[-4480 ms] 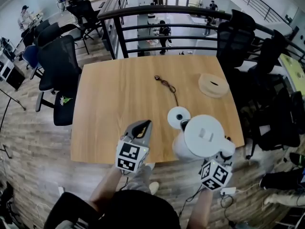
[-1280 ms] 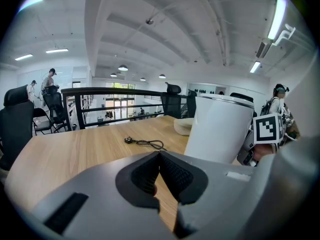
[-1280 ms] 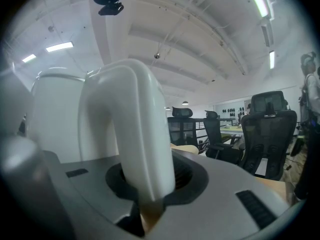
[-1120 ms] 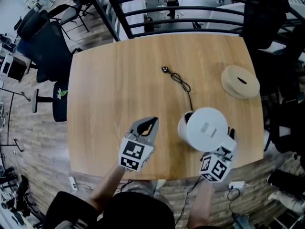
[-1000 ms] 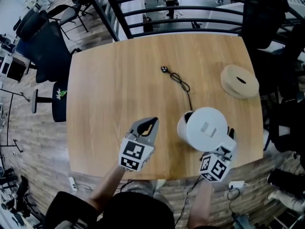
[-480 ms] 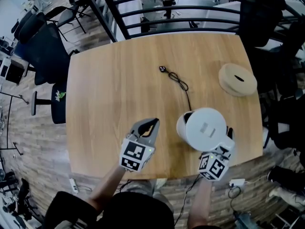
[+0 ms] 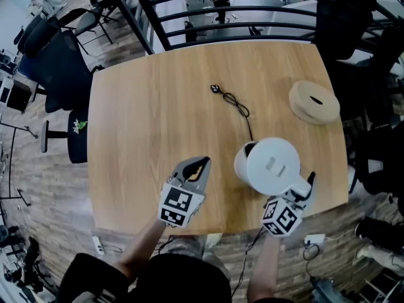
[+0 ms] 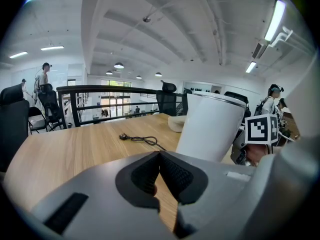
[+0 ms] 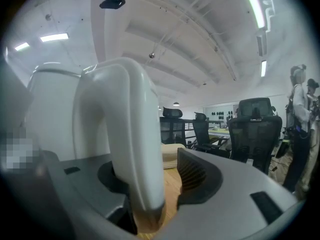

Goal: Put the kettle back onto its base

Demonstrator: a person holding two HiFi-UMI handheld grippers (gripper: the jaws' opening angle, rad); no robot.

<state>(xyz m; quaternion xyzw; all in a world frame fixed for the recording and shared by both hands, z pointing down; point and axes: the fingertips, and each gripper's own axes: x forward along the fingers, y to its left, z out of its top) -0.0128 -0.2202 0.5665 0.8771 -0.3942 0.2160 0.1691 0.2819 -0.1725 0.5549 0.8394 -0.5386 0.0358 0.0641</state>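
The white kettle (image 7: 271, 165) stands upright near the front right of the wooden table (image 7: 151, 112), hiding almost all of its base. My right gripper (image 7: 302, 189) is at the kettle's handle (image 9: 125, 139), and its jaws are opening. The handle stands between them, and the right pad (image 9: 194, 176) is clear of it by a gap. In the left gripper view the kettle (image 8: 210, 126) rises to the right. My left gripper (image 7: 200, 164) hovers to the left of the kettle, shut with nothing in it (image 8: 159, 156).
A black power cord (image 7: 233, 103) with its plug (image 7: 215, 89) runs across the table from the kettle. A round wooden disc (image 7: 314, 102) lies at the right edge. Black office chairs (image 7: 60, 62) and a railing (image 7: 221, 8) surround the table.
The right gripper's jaws have spread apart around the kettle handle. The kettle stays where it was. The left gripper has not moved.
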